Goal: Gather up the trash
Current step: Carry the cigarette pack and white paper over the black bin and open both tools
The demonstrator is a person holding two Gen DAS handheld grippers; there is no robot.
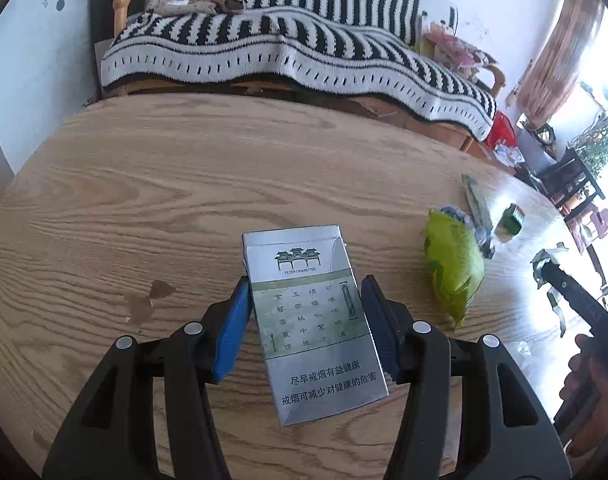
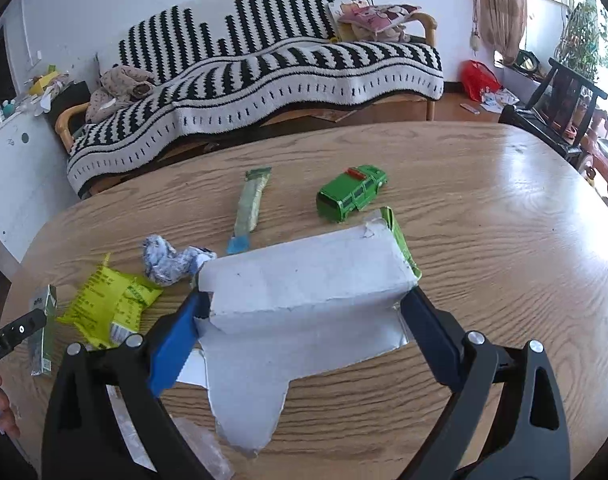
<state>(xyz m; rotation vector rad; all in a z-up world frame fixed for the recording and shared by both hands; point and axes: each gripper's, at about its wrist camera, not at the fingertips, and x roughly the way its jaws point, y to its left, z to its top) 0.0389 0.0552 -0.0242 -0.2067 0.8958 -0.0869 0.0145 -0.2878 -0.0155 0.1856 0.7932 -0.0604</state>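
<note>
Right wrist only: green toy car (image 2: pixel 352 192) beyond torn carton (image 2: pixel 304 292).

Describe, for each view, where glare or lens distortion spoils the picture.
Left wrist view: window light washes out the right edge, glaring off the table; the fisheye bows the table rim. Right wrist view: glare streaks the table's right side; the sofa curves, corners vignette black.
</note>
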